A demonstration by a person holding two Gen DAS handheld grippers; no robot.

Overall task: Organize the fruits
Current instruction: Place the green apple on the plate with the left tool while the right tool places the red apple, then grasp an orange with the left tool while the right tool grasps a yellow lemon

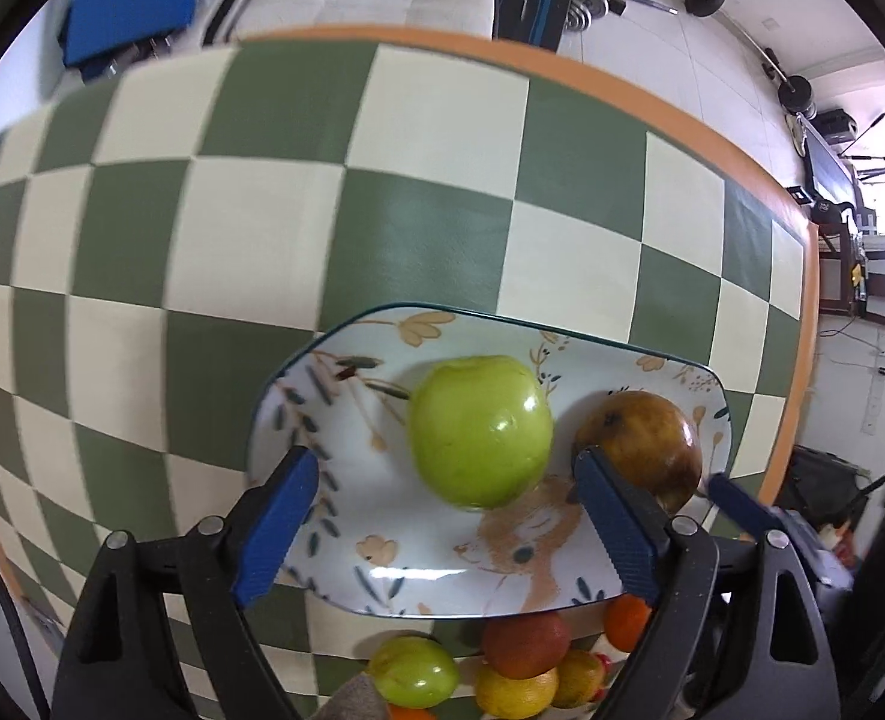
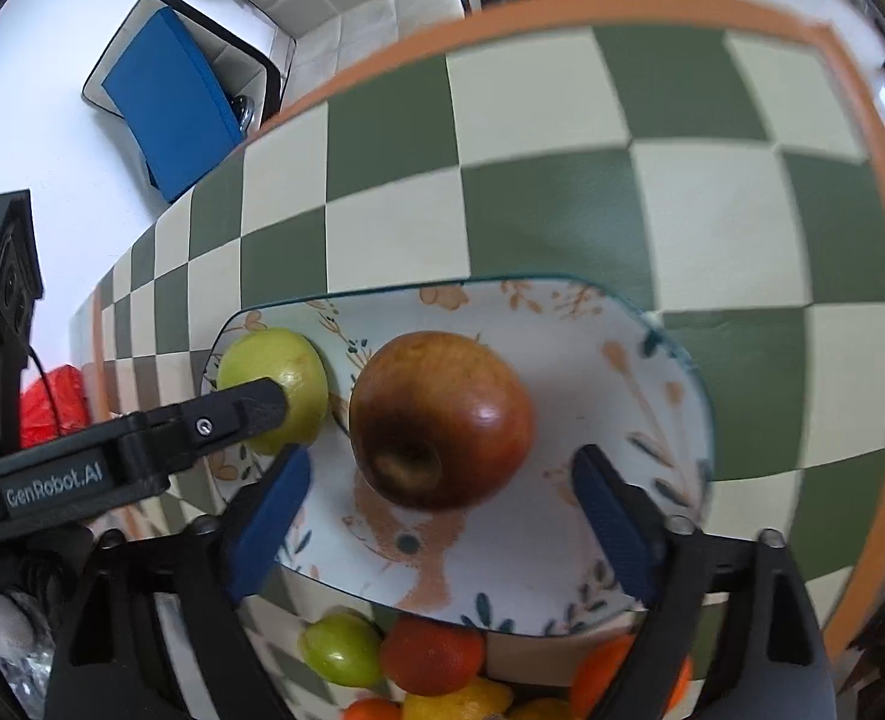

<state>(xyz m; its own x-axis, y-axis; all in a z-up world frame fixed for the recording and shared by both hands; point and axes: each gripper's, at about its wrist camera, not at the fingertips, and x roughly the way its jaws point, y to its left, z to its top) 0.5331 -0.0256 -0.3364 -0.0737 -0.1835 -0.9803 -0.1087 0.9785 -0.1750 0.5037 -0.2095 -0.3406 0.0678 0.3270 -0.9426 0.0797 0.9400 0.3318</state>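
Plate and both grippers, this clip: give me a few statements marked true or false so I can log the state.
1. Two apples lie on the plate. True: a green apple and a red-brown apple.
2. The left gripper is shut on the green apple. False: it is open, with the apple just ahead between its fingers.
3. The right gripper is open. True.
4. The plate is plain white. False: it has a painted leaf and animal pattern.
5. More fruit lies off the plate, near its closer edge. True.
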